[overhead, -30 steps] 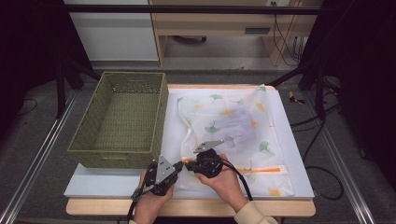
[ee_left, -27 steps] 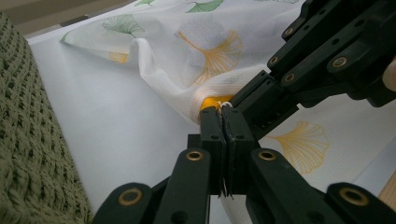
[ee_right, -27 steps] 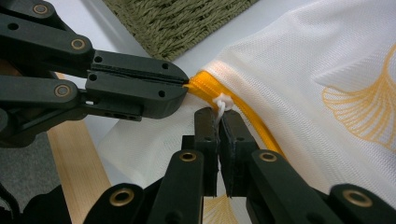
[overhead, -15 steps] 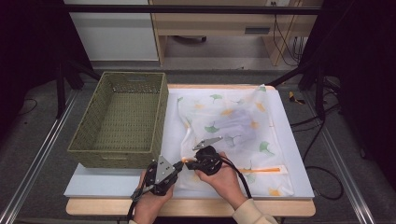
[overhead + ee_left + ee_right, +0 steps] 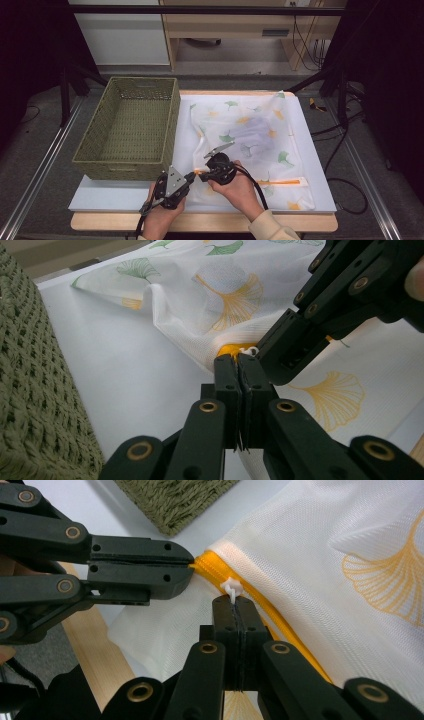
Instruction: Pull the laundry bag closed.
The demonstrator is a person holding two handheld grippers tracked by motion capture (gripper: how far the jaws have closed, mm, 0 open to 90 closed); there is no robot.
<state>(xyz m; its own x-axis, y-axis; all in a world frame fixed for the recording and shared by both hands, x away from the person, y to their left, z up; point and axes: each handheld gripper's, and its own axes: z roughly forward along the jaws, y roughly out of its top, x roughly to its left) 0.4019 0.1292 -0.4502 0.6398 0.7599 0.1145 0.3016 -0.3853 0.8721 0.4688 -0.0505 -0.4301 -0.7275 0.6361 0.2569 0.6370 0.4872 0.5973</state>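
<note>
We hold both grippers low, tips meeting: left gripper (image 5: 239,365) pinches the mesh bag (image 5: 260,135) end, right gripper (image 5: 235,605) pinches its white zipper pull (image 5: 231,588).

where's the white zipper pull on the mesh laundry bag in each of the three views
High view: too small to make out; it sits where the two grippers meet, low centre.
Left gripper view: white zipper pull just above the closed fingers, centre.
Right gripper view: white zipper pull pinched at the right gripper, centre.
Shared landmark: orange zipper tape.
</note>
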